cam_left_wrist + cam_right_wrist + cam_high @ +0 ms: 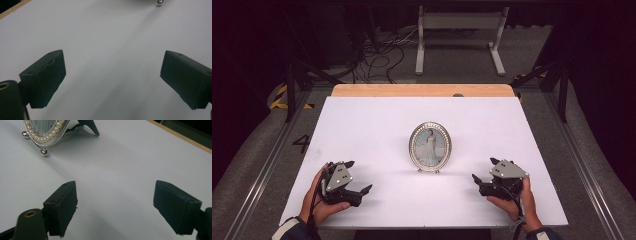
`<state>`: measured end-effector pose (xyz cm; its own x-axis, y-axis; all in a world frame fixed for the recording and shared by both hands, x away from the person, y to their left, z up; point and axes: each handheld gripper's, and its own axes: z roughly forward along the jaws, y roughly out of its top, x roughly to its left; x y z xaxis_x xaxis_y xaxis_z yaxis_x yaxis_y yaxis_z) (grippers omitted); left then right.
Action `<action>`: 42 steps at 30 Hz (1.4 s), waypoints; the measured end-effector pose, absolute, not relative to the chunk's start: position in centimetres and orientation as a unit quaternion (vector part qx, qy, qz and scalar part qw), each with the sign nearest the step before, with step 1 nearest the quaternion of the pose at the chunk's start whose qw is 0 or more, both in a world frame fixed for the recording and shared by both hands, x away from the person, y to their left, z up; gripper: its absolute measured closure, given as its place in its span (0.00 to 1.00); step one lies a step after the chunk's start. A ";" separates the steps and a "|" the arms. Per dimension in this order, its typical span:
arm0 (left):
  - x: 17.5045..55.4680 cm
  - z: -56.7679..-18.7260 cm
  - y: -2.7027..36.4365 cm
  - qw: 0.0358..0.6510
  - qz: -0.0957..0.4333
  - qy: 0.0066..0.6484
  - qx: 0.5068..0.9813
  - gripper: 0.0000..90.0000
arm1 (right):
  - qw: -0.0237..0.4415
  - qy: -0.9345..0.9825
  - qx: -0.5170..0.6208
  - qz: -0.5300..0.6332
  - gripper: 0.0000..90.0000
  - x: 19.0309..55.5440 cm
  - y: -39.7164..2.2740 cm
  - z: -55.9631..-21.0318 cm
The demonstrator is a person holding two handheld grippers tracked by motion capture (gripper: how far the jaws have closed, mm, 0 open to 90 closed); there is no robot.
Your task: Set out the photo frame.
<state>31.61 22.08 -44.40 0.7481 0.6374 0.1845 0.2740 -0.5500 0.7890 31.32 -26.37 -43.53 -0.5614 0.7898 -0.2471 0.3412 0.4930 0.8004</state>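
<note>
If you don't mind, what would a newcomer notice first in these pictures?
An oval silver picture frame with a pearl-beaded rim stands upright at the middle of the white table. The left gripper and right gripper flank it near the front edge, jaws wide apart, holding nothing.

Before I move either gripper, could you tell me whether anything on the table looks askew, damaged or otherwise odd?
Nothing stands out. The oval picture frame stands upright on its small feet mid-table, propped by its back stand. The left gripper and right gripper are both open, apart from it, over the white tabletop.
</note>
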 end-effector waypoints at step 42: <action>30.2 -45.6 27.3 0.428 0.216 0.342 0.808 0.07 | 0.344 0.767 0.388 0.378 0.20 28.9 -30.7 -44.4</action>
